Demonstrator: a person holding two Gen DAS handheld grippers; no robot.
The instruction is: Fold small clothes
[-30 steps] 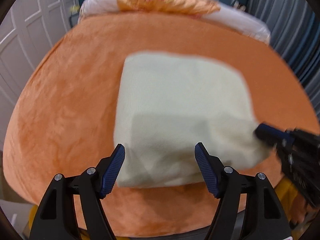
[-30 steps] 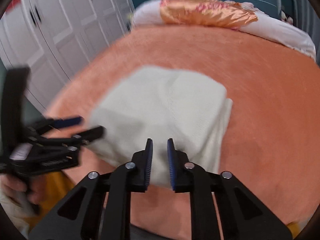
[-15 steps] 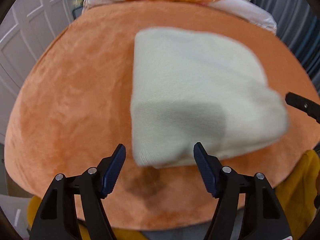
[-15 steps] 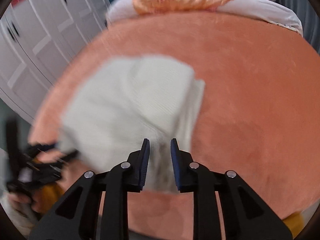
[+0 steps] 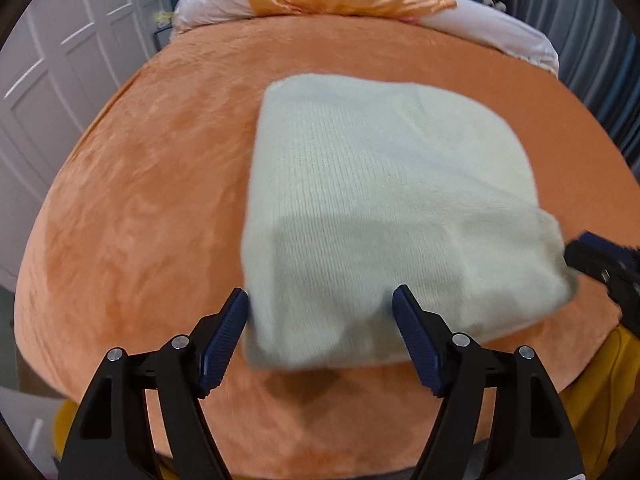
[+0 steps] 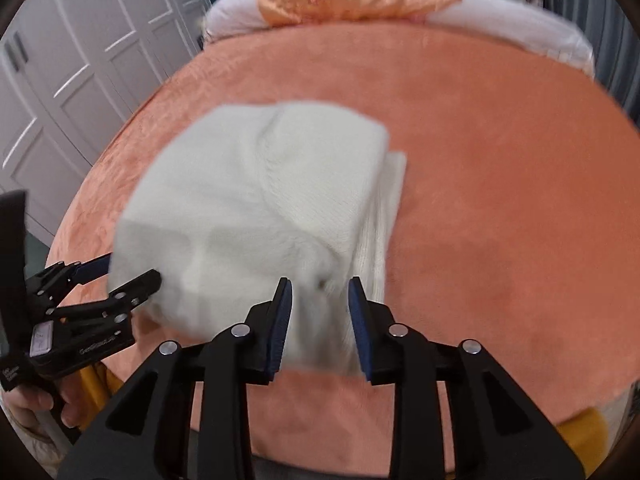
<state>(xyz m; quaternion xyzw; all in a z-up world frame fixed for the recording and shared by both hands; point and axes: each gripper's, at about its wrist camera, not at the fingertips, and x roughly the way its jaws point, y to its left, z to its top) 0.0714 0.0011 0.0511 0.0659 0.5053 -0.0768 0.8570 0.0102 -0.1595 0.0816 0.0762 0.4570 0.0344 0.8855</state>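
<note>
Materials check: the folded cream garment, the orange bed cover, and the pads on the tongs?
Cream garment: looks like soft knit, wool or acrylic; fine vertical ribs show, matte and slightly fuzzy.
Orange bed cover: plush, velvet-like fleece; the nap shades in lighter and darker patches.
Pads on the left tongs: blue, cross-hatched, probably rubber or soft plastic, on black plastic-looking arms.

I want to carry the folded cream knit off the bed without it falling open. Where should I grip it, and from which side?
Probably the thick near edge of the cream knit, coming in low from the bed's front. The layers stack there, and both the left gripper and right gripper already stand open at it, so closing on it should pinch every layer together.
</note>
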